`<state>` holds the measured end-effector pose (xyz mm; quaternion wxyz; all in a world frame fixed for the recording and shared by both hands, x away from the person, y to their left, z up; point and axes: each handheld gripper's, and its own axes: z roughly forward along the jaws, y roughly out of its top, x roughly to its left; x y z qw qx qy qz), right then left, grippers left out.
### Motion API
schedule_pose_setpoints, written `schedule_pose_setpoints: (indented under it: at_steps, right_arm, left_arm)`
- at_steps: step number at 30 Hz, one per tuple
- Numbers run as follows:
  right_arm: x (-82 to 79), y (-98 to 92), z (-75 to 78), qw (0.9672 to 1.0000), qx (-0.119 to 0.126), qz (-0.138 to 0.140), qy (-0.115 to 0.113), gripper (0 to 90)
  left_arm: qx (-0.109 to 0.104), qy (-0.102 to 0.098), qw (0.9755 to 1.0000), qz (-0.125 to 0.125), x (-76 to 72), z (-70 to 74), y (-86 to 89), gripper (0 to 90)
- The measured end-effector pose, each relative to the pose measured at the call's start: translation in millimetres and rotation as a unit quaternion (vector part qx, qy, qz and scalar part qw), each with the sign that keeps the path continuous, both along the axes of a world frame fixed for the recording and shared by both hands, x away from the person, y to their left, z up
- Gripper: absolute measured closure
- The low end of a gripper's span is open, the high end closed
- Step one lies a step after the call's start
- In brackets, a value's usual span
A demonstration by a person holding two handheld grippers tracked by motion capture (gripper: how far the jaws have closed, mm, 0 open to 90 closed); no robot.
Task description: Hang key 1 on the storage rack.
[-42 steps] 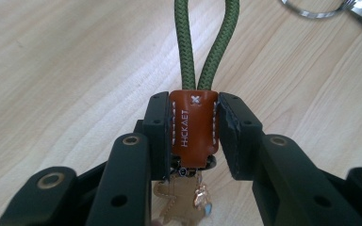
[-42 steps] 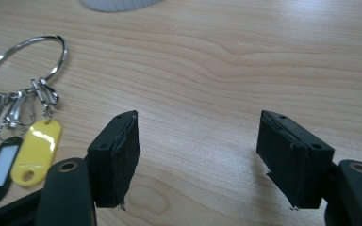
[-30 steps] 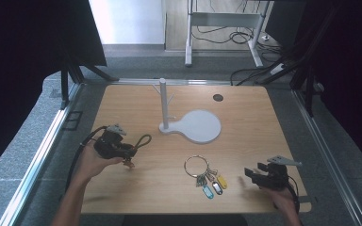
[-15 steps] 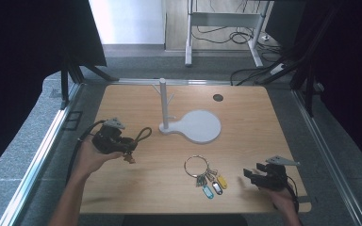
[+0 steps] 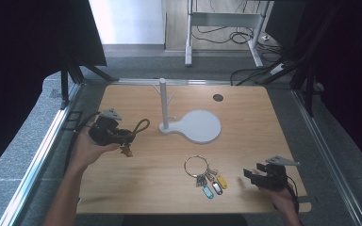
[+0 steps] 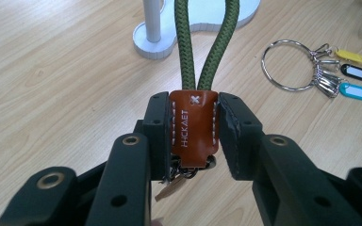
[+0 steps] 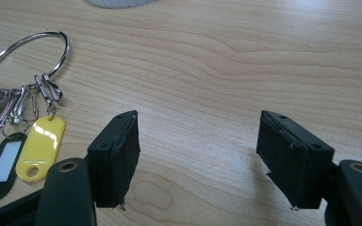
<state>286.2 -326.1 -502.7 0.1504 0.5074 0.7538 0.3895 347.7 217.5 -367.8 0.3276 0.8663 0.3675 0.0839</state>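
Pinching a brown leather tab (image 6: 193,126) between its two black jaws, the left gripper (image 5: 122,139) is hovering over the left side of the wooden table (image 5: 245,117), with the green cord loop (image 6: 206,42) running out ahead of it toward the white peg stand (image 5: 163,106). Gripping by the tab is probably leaving the loop free and open, as if it is meant to go over one of the stand's short pegs. The stand's flat white base (image 5: 199,126) is spreading to the right of its post. The right gripper (image 5: 257,176) is waiting at the near right corner, jaws wide apart and holding nothing, pointing left toward the key ring (image 5: 197,165) with its yellow, black and blue tags (image 7: 39,148), which is lying flat near the front edge, apart from both grippers.
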Motion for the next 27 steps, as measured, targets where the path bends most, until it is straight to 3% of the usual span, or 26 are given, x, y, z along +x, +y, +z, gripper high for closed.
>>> schedule_pose_setpoints:
  at_steps: [8,27]
  right_arm:
    - [0.6,0.0,-0.8,1.0,-0.001,-0.001,0.001,30.5]
    - [1.1,0.5,-2.3,1.0,-0.002,0.005,0.004,30.4]
  left_arm:
    - [-0.004,0.003,1.0,0.001,5.4,1.2,0.3,66.9]
    - [-0.015,-0.01,0.9998,0.01,18.2,16.3,-3.3,66.9]
